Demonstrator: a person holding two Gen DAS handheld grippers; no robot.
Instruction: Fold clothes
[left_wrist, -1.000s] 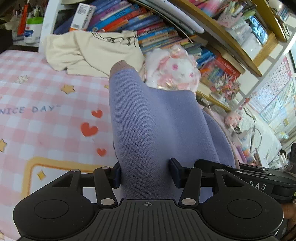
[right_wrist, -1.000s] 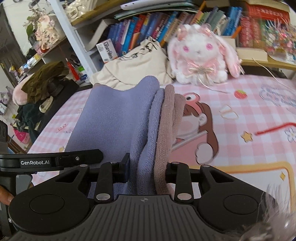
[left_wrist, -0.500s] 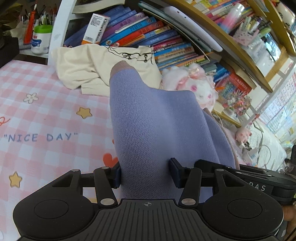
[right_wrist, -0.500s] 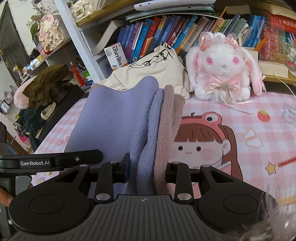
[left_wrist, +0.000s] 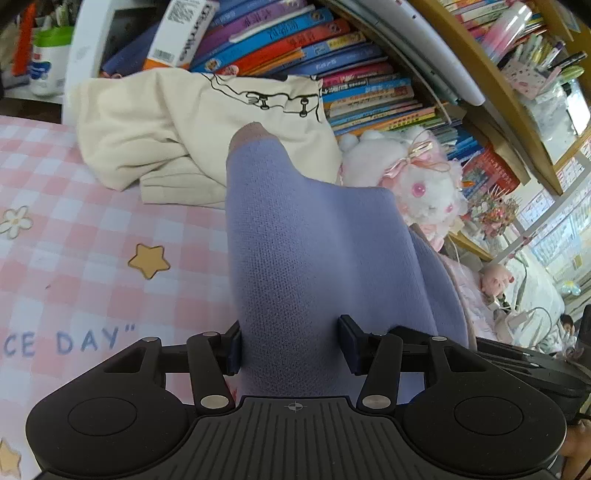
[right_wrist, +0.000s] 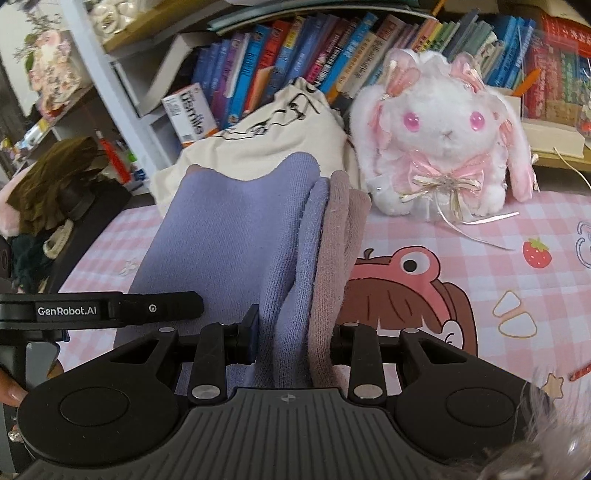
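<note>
**Carrying the folded knit toward the back of the mat**

I have the knit (left_wrist: 317, 266) gripped at both ends. My left gripper (left_wrist: 291, 343) is clenched on a thick lavender bundle that fills the whole gap between the pads. My right gripper (right_wrist: 291, 339) is clamped on several stacked layers: lavender ones on the left, mauve ones on the right, all pinched edge-up between its fingers. From the right view the cloth spans across to the left gripper's body, so both hands share the one piece, lifted above the pink checked mat (left_wrist: 74, 258) and not lying on it.

By my reading, the folding itself looks largely finished, since the layers are already doubled over, and this is the carrying step. Ahead of me a cream garment (left_wrist: 192, 133) lies slumped against the books (left_wrist: 332, 74), with a plush rabbit (right_wrist: 439, 147) sitting just beside it on the mat. That heap seems the likely place for the bundle, either on top of it or on bare mat in front of it.

The next move calls for keeping both hands level with each other so the stacked edges do not slide apart, lowering the bundle flat, and only then letting go. I would steer clear of the rabbit's trailing ribbon (right_wrist: 476, 221), and loosen both grips together so one end does not drag the fold open.
</note>
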